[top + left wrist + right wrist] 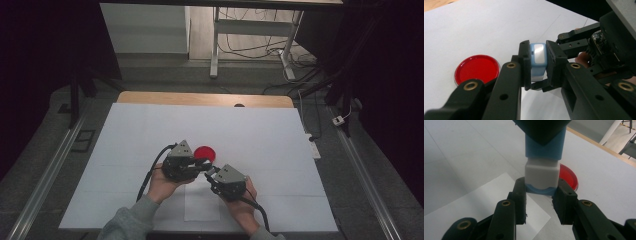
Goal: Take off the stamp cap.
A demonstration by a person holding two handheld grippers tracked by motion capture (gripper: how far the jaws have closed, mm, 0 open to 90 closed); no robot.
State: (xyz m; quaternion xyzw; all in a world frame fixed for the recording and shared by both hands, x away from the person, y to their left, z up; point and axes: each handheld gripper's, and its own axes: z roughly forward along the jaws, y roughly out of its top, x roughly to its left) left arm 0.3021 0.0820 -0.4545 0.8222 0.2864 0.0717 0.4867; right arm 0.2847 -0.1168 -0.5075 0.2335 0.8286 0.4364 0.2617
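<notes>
From the high view, the left gripper (201, 166) and the right gripper (210, 175) meet tip to tip near the middle of the white table cover (125, 145), just on the near side of a red disc (205, 152). What sits between their tips is too small to make out from up there; a hand (162, 186) holds the left gripper and another hand (240, 202) holds the right one.

The left gripper view supplies what the high view lacks: the left gripper (539, 66) has its jaws closed on a small light-blue block (538, 58) with a pale glossy panel on its face, held above the cover. The red disc (477, 69) lies flat on the cover to the left, apart from the block. The right gripper's body fills the right side of this view, its tips reaching in under the block.

The right gripper view shows the lower end instead: the right gripper (541, 192) has its jaws pressed against a white cap-like section (541, 176) with a blue rim at its foot. The blue body (545, 147) rises above it, its top cut off by the dark left jaw. Part of the red disc (568, 178) is hidden behind the block. A paper sheet (486, 205) lies on the cover below the jaws
</notes>
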